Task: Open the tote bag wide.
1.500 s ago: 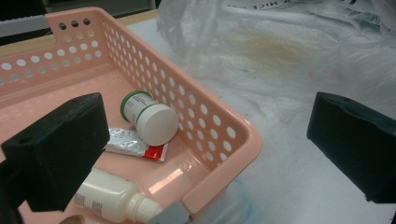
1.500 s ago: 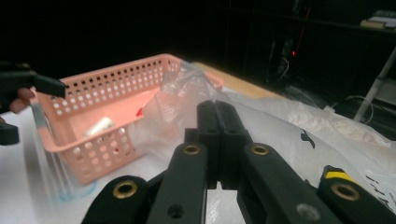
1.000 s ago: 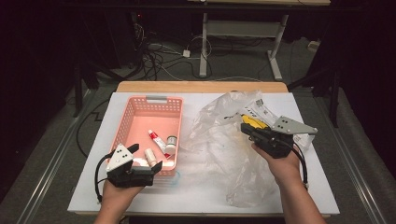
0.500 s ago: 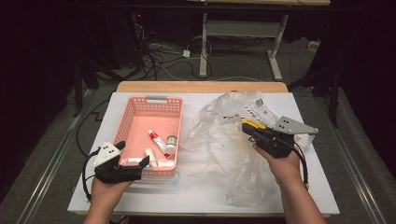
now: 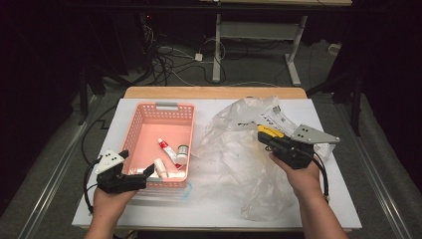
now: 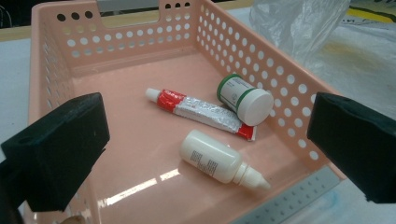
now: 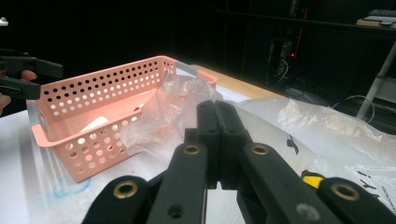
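From the high view, the left claw [image 5: 147, 172] sits at the lower left of the frame, its tips spread apart at the near rim of the pink basket [image 5: 141, 115]. Inside the basket, just above and right of that claw, lie a white dropper bottle [image 5: 160, 169], a red-and-silver tube [image 5: 168, 150] and a small white-capped jar [image 5: 182, 151]. At the right of the frame the right claw [image 5: 262, 137] is pressed together over the crumpled clear plastic bag [image 5: 234, 164] that spreads across the white worktop [image 5: 209, 211].

In the left gripper view, the left claw [image 6: 205, 140] stands wide apart and holds nothing. The dropper bottle [image 6: 219, 161] lies in the middle between its two pads, on the basket floor; the tube [image 6: 201, 112] and jar [image 6: 245, 98] lie just above it.

In the right gripper view, the right claw [image 7: 217, 121] is together at centre frame; whether it pinches the bag [image 7: 327, 135] I cannot tell. The basket [image 7: 84, 93] stands at the left.
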`<action>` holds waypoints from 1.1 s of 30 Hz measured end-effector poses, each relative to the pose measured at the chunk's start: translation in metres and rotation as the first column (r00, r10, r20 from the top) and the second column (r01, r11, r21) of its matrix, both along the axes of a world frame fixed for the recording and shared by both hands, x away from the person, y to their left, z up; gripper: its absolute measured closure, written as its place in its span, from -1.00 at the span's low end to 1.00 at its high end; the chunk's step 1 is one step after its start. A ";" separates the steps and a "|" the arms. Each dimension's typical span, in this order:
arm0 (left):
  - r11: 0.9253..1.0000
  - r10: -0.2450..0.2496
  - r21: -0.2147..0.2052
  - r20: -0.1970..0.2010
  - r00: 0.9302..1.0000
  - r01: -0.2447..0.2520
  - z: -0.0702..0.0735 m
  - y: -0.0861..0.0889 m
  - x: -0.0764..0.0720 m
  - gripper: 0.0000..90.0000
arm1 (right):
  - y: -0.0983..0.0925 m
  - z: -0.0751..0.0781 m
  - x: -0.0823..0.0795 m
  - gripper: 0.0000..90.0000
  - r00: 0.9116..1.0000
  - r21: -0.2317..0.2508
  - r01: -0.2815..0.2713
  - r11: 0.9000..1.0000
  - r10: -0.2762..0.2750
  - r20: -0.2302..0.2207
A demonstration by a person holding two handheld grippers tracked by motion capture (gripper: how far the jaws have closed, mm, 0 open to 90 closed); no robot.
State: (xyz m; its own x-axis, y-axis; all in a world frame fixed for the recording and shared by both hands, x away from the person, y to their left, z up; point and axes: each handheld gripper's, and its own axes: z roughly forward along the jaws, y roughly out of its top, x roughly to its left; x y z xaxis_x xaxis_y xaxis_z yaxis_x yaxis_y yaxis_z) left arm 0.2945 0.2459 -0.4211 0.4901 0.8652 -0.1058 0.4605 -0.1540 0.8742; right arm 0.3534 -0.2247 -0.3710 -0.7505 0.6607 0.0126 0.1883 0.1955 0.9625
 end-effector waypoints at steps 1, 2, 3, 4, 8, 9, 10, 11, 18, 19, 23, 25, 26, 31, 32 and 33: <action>1.000 0.001 0.002 -0.001 1.000 -0.001 0.001 -0.001 0.001 -1.00 | 0.000 0.000 0.000 1.00 1.000 0.000 0.000 1.000 0.000 -0.001; 1.000 -0.002 0.001 -0.001 1.000 0.002 0.004 -0.003 0.003 -1.00 | 0.000 0.000 0.000 1.00 1.000 -0.002 -0.001 1.000 0.001 0.002; 1.000 -0.003 -0.001 -0.002 1.000 0.003 0.006 -0.004 0.005 -1.00 | 0.000 0.000 0.001 1.00 1.000 -0.002 -0.002 1.000 0.002 0.001; 1.000 -0.007 0.000 -0.008 1.000 0.007 0.009 -0.006 0.007 -1.00 | 0.000 -0.001 0.001 1.00 1.000 -0.003 -0.002 1.000 0.002 0.000; 1.000 -0.024 0.009 -0.029 0.999 0.024 0.017 -0.013 0.019 -1.00 | -0.001 0.000 0.001 1.00 1.000 0.003 -0.001 1.000 0.001 0.001; 0.999 -0.026 0.019 -0.033 0.999 0.027 0.019 -0.015 0.022 -1.00 | -0.001 0.000 0.000 1.00 1.000 0.006 0.000 1.000 0.000 -0.001; 0.999 -0.029 0.022 -0.035 0.999 0.030 0.021 -0.016 0.024 -1.00 | -0.001 0.000 0.000 1.00 1.000 0.005 -0.001 1.000 0.001 0.002; 0.999 -0.035 0.017 -0.043 0.998 0.035 0.024 -0.017 0.028 -1.00 | -0.001 0.001 0.000 1.00 1.000 0.005 -0.002 1.000 0.002 0.004; 0.999 -0.036 0.028 -0.096 0.995 0.039 0.032 -0.022 0.054 -0.92 | 0.001 0.001 0.000 1.00 1.000 0.003 -0.009 1.000 0.009 0.005; 0.999 -0.031 0.035 -0.108 0.994 0.035 0.032 -0.023 0.057 -0.86 | 0.001 0.001 0.000 1.00 1.000 0.003 -0.010 1.000 0.010 0.006; 0.999 -0.011 0.049 -0.171 0.985 0.020 0.031 -0.023 0.075 -0.67 | 0.000 0.001 -0.001 1.00 1.000 0.003 -0.009 1.000 0.009 0.007; 0.999 -0.007 0.051 -0.195 0.981 0.018 0.030 -0.023 0.083 -0.64 | 0.000 0.002 -0.001 1.00 1.000 0.004 -0.009 1.000 0.009 0.007; 0.998 -0.008 0.059 -0.205 0.979 0.021 0.030 -0.024 0.086 -0.60 | 0.000 0.002 -0.001 1.00 1.000 0.004 -0.009 1.000 0.009 0.007; 0.999 -0.007 0.044 -0.257 0.966 0.019 0.027 -0.025 0.103 -0.32 | 0.001 0.001 -0.001 1.00 1.000 0.004 -0.012 1.000 0.012 0.005; 0.999 -0.006 0.045 -0.269 0.963 0.019 0.026 -0.024 0.107 -0.25 | 0.001 0.001 -0.001 1.00 1.000 0.002 -0.013 1.000 0.013 0.008; 0.999 -0.004 0.050 -0.283 0.959 0.018 0.025 -0.024 0.110 -0.18 | 0.001 0.001 -0.001 1.00 1.000 0.002 -0.013 1.000 0.013 0.008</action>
State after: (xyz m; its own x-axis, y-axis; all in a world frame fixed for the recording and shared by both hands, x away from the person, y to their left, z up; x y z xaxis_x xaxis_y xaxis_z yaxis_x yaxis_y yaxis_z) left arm 0.4044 0.2216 -0.3964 0.4562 0.8678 -0.1971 0.6856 -0.2016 0.6995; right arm 0.3524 -0.2235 -0.3695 -0.7593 0.6507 0.0082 0.1781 0.1956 0.9644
